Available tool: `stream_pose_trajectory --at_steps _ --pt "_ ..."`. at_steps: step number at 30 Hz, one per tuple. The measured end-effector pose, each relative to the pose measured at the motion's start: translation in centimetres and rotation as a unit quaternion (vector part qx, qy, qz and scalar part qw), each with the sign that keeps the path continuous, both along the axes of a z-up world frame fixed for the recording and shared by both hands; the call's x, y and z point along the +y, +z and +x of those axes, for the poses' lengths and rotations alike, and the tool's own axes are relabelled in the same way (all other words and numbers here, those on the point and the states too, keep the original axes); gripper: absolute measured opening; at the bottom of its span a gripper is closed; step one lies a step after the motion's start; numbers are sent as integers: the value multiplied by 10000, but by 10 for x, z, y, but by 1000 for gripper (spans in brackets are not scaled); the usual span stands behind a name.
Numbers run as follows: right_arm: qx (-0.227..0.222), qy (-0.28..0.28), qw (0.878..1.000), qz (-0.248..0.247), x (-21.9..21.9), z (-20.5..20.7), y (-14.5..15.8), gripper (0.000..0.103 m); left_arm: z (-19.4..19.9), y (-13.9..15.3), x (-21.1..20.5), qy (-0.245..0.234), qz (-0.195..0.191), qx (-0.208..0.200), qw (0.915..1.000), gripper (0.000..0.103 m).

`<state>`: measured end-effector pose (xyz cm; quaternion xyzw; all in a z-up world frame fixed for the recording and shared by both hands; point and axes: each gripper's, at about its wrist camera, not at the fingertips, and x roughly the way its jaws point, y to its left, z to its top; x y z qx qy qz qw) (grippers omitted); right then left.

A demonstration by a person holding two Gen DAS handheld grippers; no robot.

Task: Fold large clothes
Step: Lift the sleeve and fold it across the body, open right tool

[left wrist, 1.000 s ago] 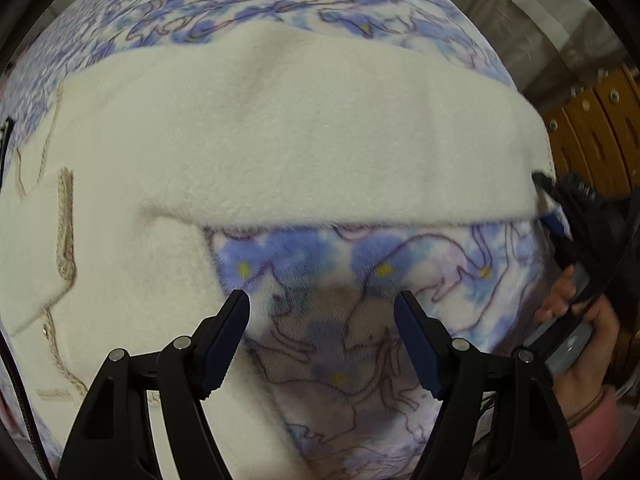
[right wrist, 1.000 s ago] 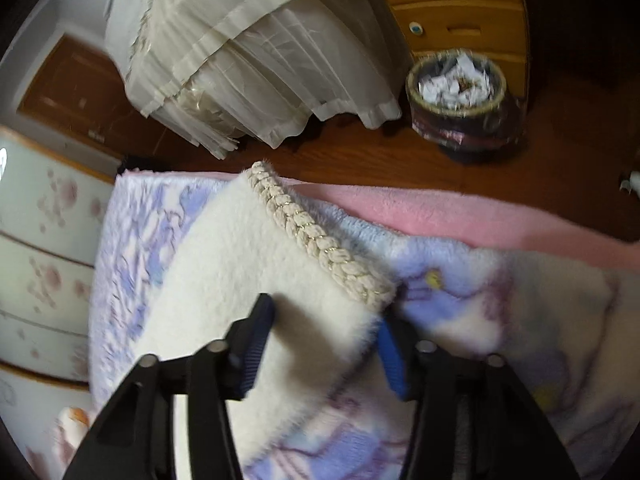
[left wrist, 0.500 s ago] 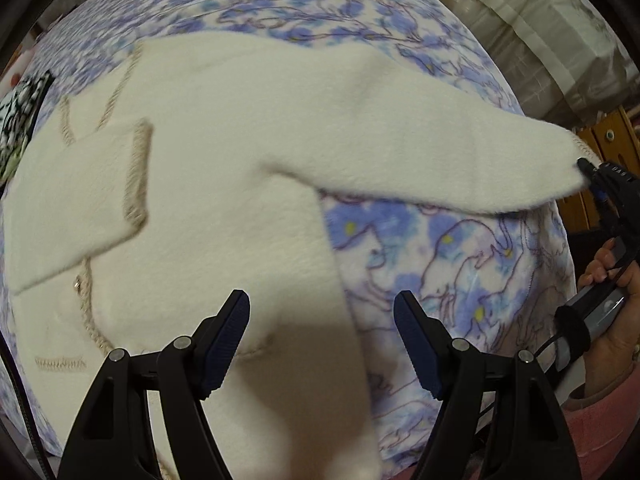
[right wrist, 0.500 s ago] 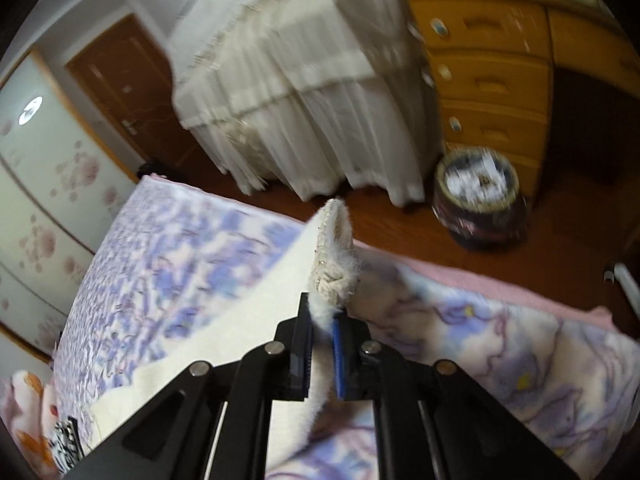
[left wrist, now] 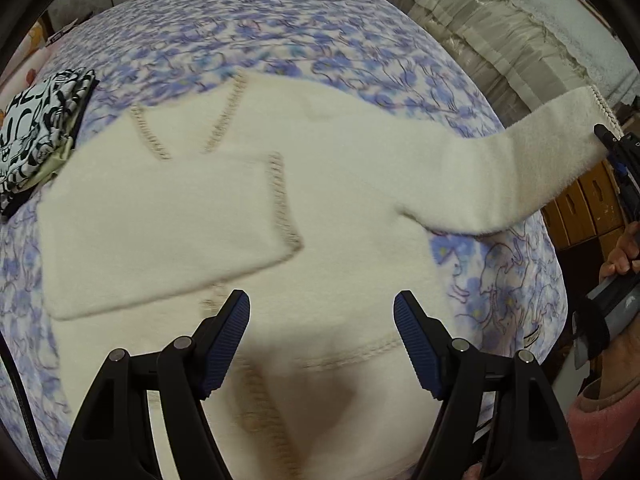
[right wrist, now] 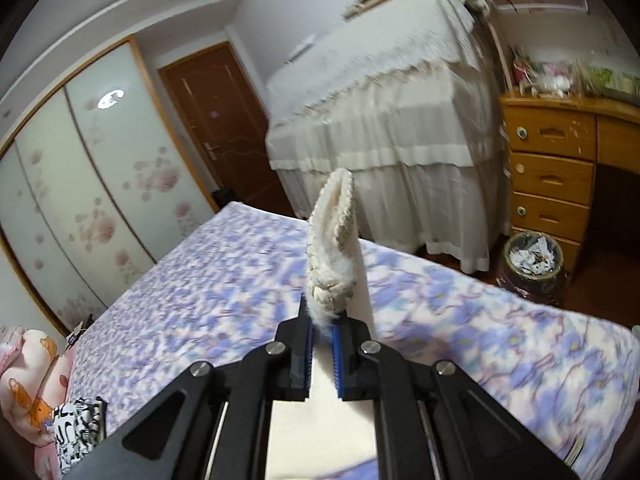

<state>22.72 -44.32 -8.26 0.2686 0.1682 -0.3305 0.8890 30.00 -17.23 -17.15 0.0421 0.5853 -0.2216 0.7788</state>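
Nearest to us, our left gripper (left wrist: 322, 336) hangs with its jaws wide apart and nothing between them, pointing down over the lower body of the cream sweater (left wrist: 248, 216). That sweater lies spread on the blue flowered blanket (left wrist: 280, 40) covering the bed, its hem toward us and its neckline away. One sleeve (left wrist: 160, 232) already lies folded across the chest, its trimmed cuff near the middle, so we judge that side done

Farther out to the right, the other sleeve (left wrist: 500, 176) is lifted clear of the blanket and stretched outward. Our right gripper (right wrist: 322, 330) is clamped on the braided cuff (right wrist: 332, 240), which stands up above the closed pads in the right wrist view. From the left wrist view we see the same gripper at the picture's edge, with the hand (left wrist: 624, 252) on its handle

What is left, as we read it: bring this sleeve over the chest to match the first, then fold the body up from the hem, probably with both grippers. We place ourselves somewhere before the halfway mark

At the far left corner, a black-and-white patterned cloth (left wrist: 36, 120) sits folded, touching or just beside the sweater's edge; we cannot tell which
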Motion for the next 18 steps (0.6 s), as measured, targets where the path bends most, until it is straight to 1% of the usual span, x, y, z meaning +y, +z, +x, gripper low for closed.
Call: stream_pose_trajectory --at_steps 3,5,7,8,11,14,16,18 --pt "-119 125 9998 -43 47 9 9 7 13 6 44 -36 -116 -76 9999 73" --pt "-136 215 9995 -174 77 16 11 7 20 8 72 -36 -74 -128 9999 73" --pt "-180 285 9987 -386 111 23 12 7 25 10 98 45 -32 -150 9999 73" --pt "-186 360 9982 -436 125 28 12 7 28 11 113 98 -71 -152 9998 73" --pt "-145 611 9969 -466 163 44 11 7 36 11 152 270 -188 -180 9993 73" --pt "-61 976 9942 -457 198 61 3 7 40 8 187 490 -237 -255 9982 73" --pt "100 1258 9912 -411 222 76 -9 7 42 1 210 703 -232 -217 9970 73" --pt "191 1492 9883 -263 243 87 -22 7 43 -5 230 933 -270 -142 9952 73"
